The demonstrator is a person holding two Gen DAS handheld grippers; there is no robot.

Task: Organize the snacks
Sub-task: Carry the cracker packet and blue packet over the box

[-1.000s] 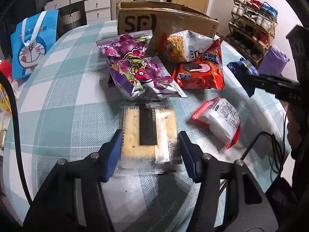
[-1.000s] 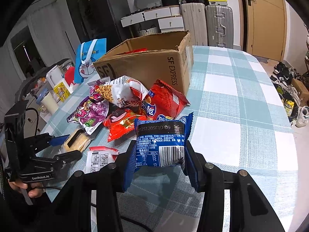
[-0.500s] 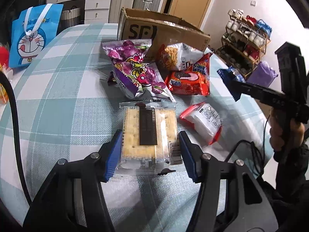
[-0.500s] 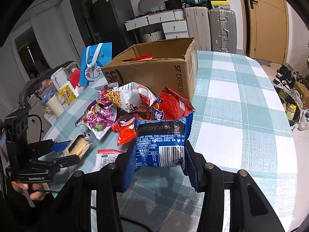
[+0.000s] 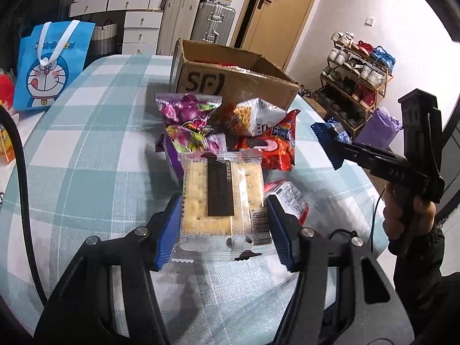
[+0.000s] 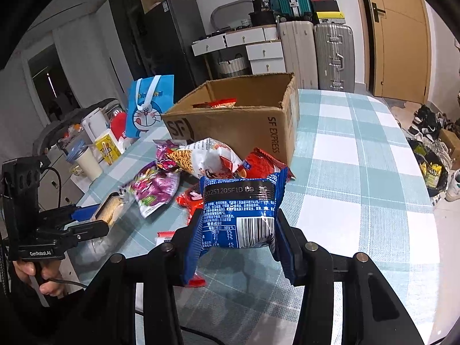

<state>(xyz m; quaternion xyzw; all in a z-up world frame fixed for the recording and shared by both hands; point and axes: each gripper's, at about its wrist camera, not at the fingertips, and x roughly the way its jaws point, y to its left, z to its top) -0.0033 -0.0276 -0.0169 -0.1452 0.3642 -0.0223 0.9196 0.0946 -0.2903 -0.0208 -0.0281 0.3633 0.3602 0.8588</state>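
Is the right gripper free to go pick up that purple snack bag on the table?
Probably not yet. The right gripper is shut on a blue packet, so its fingers are full. The purple bag lies uncovered, but the packet must go first.

The left gripper (image 5: 222, 227) fills the lower centre of its own frame, its blue pads (image 5: 169, 230) closed on a cracker pack (image 5: 221, 201). The right gripper (image 6: 238, 244), likewise low and central, clamps a blue snack packet (image 6: 240, 215). A hand (image 6: 43, 279) grips the left handle at lower left.
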